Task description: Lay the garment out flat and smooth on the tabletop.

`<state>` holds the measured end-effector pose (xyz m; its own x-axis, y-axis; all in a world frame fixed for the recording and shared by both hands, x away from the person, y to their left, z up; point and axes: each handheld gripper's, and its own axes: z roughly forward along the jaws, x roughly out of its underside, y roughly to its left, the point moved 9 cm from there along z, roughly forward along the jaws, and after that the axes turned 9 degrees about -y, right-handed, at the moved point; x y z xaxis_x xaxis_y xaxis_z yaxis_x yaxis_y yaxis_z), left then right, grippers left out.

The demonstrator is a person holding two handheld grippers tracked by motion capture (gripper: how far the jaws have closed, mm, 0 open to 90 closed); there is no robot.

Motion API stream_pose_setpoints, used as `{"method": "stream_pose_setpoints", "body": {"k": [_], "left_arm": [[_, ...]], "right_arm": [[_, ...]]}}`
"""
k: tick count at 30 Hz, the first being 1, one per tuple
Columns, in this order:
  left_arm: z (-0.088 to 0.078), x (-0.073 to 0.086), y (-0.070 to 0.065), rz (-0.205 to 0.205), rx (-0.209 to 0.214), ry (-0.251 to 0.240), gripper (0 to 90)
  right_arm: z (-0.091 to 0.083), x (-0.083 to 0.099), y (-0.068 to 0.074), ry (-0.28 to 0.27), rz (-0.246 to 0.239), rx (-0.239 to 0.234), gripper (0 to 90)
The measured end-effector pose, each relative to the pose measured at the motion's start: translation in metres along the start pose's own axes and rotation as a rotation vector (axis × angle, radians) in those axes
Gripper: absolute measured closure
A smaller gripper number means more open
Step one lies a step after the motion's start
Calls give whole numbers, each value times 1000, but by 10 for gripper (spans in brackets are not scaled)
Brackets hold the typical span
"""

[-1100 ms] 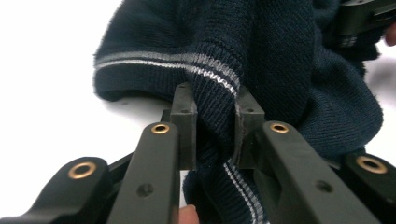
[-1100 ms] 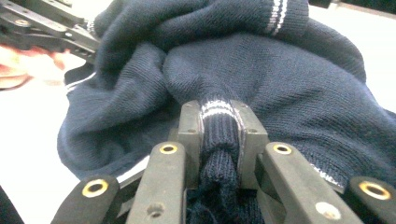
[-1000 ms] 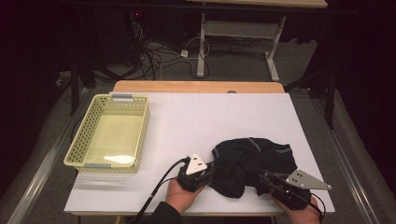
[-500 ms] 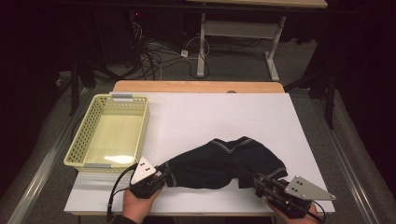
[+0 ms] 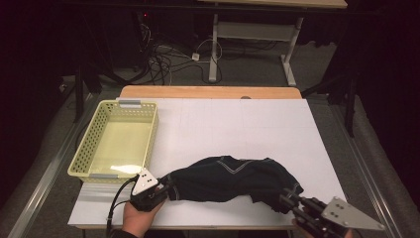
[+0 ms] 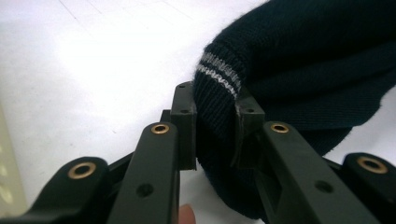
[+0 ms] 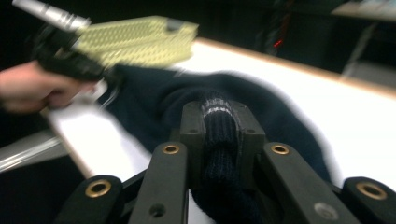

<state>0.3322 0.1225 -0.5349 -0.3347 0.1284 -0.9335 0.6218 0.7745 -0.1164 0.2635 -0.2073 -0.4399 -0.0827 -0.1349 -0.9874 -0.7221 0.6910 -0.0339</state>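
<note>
Dark navy knitted garment lies stretched across the white worktop near edge. Left gripper jaws clamp one striped cuff, right gripper jaws clamp the other end.

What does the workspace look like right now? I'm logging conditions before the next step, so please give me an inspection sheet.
Surface: white table top, wooden strip along the far edge.
Job's things: dark navy knitted garment stretched out near the front edge.
Clutter: pale yellow perforated plastic basket, nothing in it.
Grippers: left tool and right tool each clamp a striped ribbed edge.
Cables: tangle on the floor; one trails from the left tool.
Surroundings: dark room, metal-legged desk behind.
</note>
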Motion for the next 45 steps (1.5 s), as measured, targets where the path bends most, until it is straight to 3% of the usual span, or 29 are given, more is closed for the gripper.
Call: {"method": "stream_pose_setpoints", "body": {"k": [3,6,8,10,12,14,15,18,20,22,24,26,30,36,40,45], "left_arm": [[0,1,-2,-2,14,3,722],[-1,1,-4,-15,45,5,602],[-2,-1,-7,-42,83,-12,494],[-3,-6,-10,-59,95,-41,392],[-3,-14,-13,-67,95,-65,301],[-3,-21,-15,-69,79,-83,223],[-3,-23,-16,-72,74,-88,212],[2,-23,-15,-87,68,-77,212],[8,-17,-15,-92,66,-48,213],[12,-11,-14,-92,61,-23,213],[15,-6,-12,-97,53,-6,215],[17,-4,-11,-112,56,11,216],[17,-3,-13,-88,58,12,253],[17,-3,-14,-87,69,14,254],[17,-3,-15,-89,73,17,253],[18,-2,-15,-87,71,22,253]], "right_arm": [[20,32,18,102,28,-68,782],[33,49,32,163,42,-128,742],[34,44,35,148,38,-139,628],[30,29,31,98,35,-120,557],[22,13,19,49,17,-68,507],[13,1,0,19,-8,17,486],[9,-2,-12,11,6,52,483],[-2,2,-54,8,75,180,451],[-6,17,-81,52,133,251,426],[-8,33,-99,85,195,289,403],[-8,45,-106,106,248,294,367],[-4,52,-107,120,267,286,323],[7,62,-98,157,277,245,257],[15,71,-87,189,288,222,246],[15,75,-83,200,289,203,297],[15,76,-76,199,273,169,432]]}}
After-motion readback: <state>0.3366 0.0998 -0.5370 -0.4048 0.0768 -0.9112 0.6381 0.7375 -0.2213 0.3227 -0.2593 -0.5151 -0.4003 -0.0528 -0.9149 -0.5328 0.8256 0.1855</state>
